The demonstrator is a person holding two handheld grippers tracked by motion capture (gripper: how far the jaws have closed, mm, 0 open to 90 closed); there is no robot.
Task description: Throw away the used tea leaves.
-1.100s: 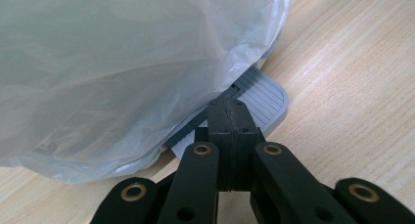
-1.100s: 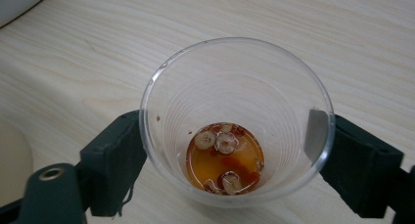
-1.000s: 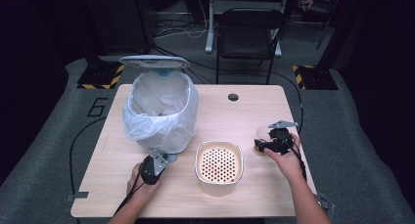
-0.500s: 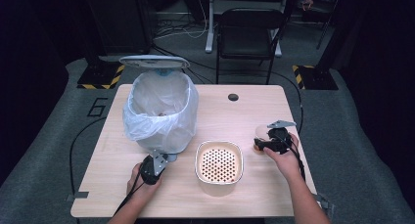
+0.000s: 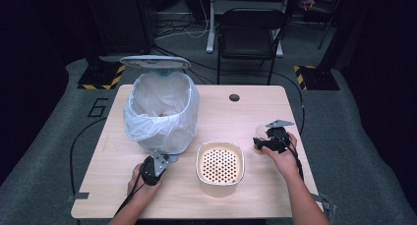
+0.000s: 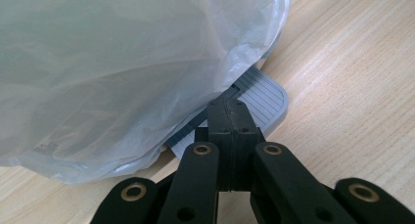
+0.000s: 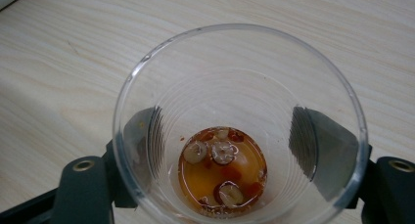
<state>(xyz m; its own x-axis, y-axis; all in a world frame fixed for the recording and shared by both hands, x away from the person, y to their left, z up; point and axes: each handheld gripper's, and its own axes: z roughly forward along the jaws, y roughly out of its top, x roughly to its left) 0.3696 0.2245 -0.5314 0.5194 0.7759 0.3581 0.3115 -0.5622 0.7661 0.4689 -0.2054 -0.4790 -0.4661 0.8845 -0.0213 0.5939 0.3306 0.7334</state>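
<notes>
While right gripper (image 7: 230, 150) clasps cup (image 7: 235, 87), table (image 7: 73, 53) lies open.

Each gripper is matte black. The left gripper (image 6: 230, 136) has flat linkage arms fastened with brass-coloured ringed pivot pins; its pads are blocky. The right gripper (image 5: 268, 139) carries a grey three-cornered plate on top. A black cable trails from each. Forearms are unsleeved.

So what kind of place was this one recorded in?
Probably a lab or studio recording bay rather than a home: dark surroundings, a lone wooden table on grey floor mats marked with a number, hazard-striped stand bases, loose cables and an empty folding chair behind.
</notes>
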